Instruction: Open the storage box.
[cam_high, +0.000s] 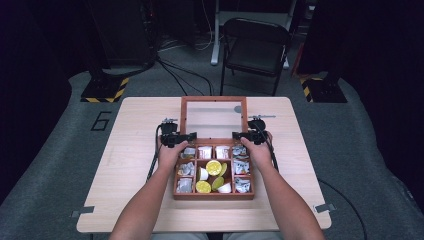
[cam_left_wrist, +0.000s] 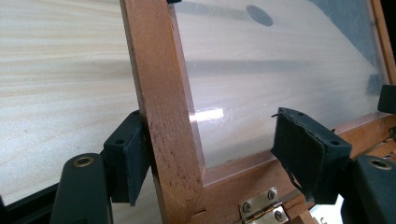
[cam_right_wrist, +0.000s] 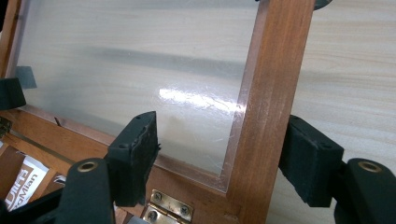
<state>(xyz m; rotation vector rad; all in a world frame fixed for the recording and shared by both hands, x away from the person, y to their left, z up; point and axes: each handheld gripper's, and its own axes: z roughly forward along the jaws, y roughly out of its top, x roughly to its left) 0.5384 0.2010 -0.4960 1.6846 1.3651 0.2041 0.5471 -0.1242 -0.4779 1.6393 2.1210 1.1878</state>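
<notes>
1. We have the left hand-held gripper (cam_high: 192, 136) and the right hand-held gripper (cam_high: 236, 135) astride the lid's (cam_high: 214, 119) side rails, so it lies evenly supported.
2. Both pairs of jaws stand open; the pads are slack around the wood, gripping nothing.
3. The lid lies flat on the surface (cam_high: 135, 150) beyond the wooden box (cam_high: 214, 195), its long axis left to right.

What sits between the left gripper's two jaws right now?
The lid's wooden side rail and a strip of its clear pane, seen in the left gripper view; the far pad stands clear.
</notes>
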